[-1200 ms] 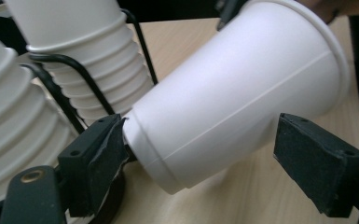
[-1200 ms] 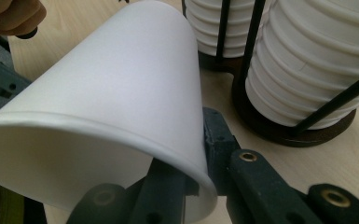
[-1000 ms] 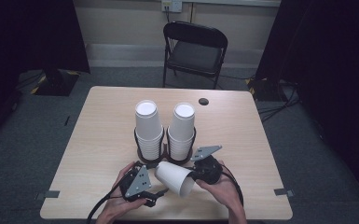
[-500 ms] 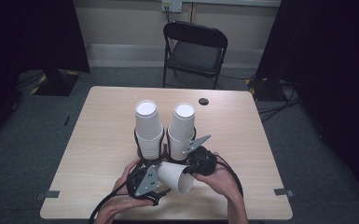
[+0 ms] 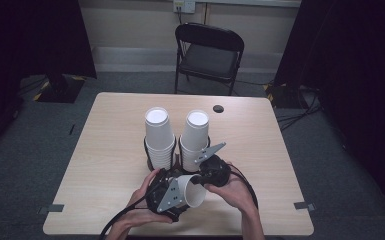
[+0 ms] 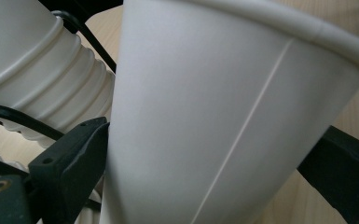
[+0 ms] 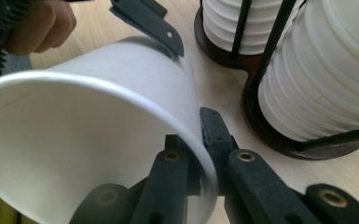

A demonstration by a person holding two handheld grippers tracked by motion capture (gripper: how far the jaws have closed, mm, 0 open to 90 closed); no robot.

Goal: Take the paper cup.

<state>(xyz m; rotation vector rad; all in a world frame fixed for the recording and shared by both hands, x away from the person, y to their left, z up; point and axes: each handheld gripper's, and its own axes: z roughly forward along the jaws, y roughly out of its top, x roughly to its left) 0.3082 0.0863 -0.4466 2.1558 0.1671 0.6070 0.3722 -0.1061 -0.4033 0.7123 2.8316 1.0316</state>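
Cup position: a single white paper cup (image 5: 190, 190), smooth-walled and conical with a rolled rim and one straight side seam, lies tilted on its side above the near edge of the pale wood-grain table (image 5: 105, 150), between the two hands. The right gripper (image 7: 200, 161) has its black jaws pinched together on the cup's rim, one inside the mouth and one outside against the wall. The left gripper (image 6: 205, 154) has just been opening; its jaws stand at their widest on either side of the cup's body, the left-hand jaw close against the wall, though whether it presses on it I cannot tell. Just behind, two tall stacks of ribbed white paper cups (image 5: 159, 135) stand upright in a dark wire holder with round bases (image 7: 265, 126), close to the held cup.
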